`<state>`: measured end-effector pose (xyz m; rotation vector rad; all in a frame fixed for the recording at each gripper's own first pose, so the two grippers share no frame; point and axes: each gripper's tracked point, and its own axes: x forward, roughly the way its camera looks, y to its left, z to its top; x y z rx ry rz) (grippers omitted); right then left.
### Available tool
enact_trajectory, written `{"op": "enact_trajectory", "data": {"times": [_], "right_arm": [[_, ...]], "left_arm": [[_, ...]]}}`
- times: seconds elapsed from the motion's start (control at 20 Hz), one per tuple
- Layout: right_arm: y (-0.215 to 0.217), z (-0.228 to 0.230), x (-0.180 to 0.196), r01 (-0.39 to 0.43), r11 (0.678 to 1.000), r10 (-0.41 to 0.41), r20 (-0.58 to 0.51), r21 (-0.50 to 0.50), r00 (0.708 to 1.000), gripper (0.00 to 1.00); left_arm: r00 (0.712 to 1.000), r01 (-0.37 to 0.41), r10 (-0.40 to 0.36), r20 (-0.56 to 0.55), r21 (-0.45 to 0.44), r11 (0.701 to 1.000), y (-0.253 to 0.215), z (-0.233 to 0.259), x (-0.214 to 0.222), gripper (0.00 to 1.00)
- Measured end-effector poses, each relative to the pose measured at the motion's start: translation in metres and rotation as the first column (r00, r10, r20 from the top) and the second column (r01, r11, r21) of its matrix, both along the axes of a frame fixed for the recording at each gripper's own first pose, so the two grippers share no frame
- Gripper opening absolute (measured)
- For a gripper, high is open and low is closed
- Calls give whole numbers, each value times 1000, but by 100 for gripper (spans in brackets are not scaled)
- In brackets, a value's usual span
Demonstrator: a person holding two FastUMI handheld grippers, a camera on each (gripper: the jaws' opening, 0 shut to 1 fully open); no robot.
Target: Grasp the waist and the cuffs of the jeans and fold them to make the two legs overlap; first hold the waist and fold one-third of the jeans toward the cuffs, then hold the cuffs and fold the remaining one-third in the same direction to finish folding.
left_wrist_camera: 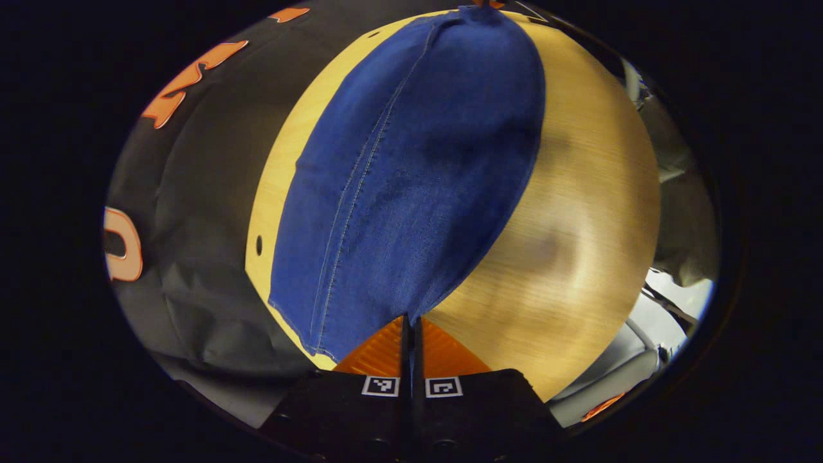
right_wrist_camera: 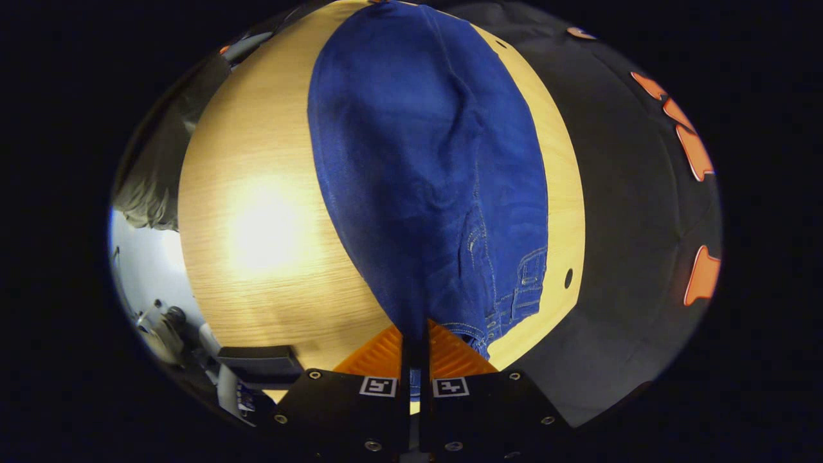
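Blue denim jeans (left_wrist_camera: 411,180) are lying along the pale wooden tabletop (left_wrist_camera: 578,244), long axis running from six toward twelve o'clock. The left gripper (left_wrist_camera: 411,321) is pinching the cuff end at six; the right gripper (right_wrist_camera: 418,328) is pinching the waist at six, pockets toward four.

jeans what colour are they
Dark blue denim jeans with pale stitching, clearest in the left gripper view.
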<state>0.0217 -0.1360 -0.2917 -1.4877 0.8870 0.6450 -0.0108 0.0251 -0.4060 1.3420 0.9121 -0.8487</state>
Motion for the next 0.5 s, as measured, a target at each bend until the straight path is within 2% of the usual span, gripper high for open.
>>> {"op": "enact_trajectory", "data": {"times": [0.1,0.3,0.5], "right_arm": [[10,16,3,45,999,-44,-18,19,999,6],[22,42,12,114,993,-111,-71,35,991,6],[25,59,30,166,984,-155,-144,65,977,6]], "left_arm": [[998,18,-19,-54,-24,1000,-2,16,15,1],[986,2,-14,-165,-76,997,2,55,46,1],[951,52,-71,-302,-73,996,-6,85,62,1]]}}
